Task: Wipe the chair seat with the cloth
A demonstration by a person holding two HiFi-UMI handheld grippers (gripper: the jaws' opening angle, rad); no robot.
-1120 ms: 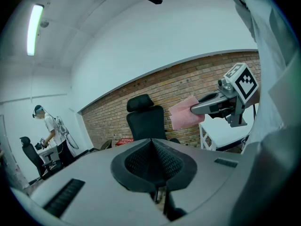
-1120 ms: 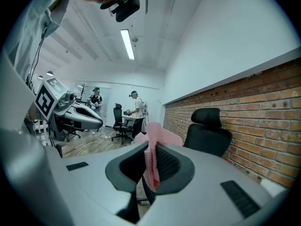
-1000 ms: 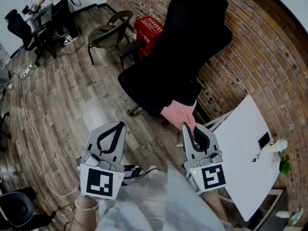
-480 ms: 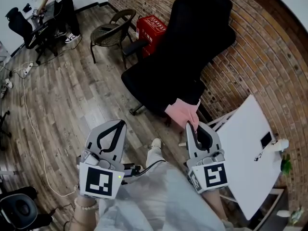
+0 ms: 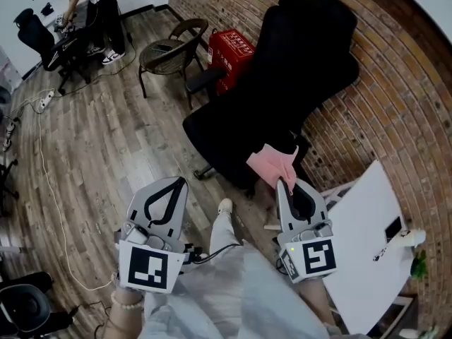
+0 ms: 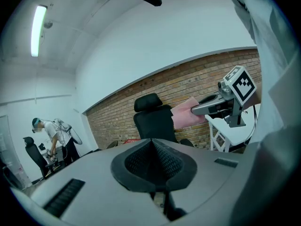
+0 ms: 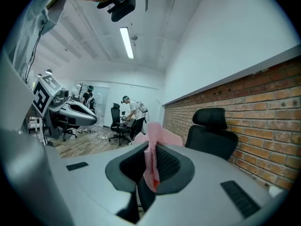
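Note:
A black office chair (image 5: 282, 83) stands against the brick wall, its seat (image 5: 226, 133) toward me; it also shows in the left gripper view (image 6: 155, 121) and the right gripper view (image 7: 214, 131). My right gripper (image 5: 286, 188) is shut on a pink cloth (image 5: 272, 164), which hangs over the seat's near right edge. In the right gripper view the pink cloth (image 7: 151, 166) is pinched between the jaws. My left gripper (image 5: 175, 183) is shut and holds nothing, low over the wood floor to the left of the chair.
A white table (image 5: 364, 239) stands at the right. Behind the chair are a red box (image 5: 233, 51) and a brown wicker chair (image 5: 166, 51). A person (image 5: 99, 6) works at a desk far left. A cable (image 5: 42, 168) runs over the floor.
The view has shifted, so the chair sits slightly lower and to the right. The pink cloth has risen a little at the seat's edge, still in my right gripper.

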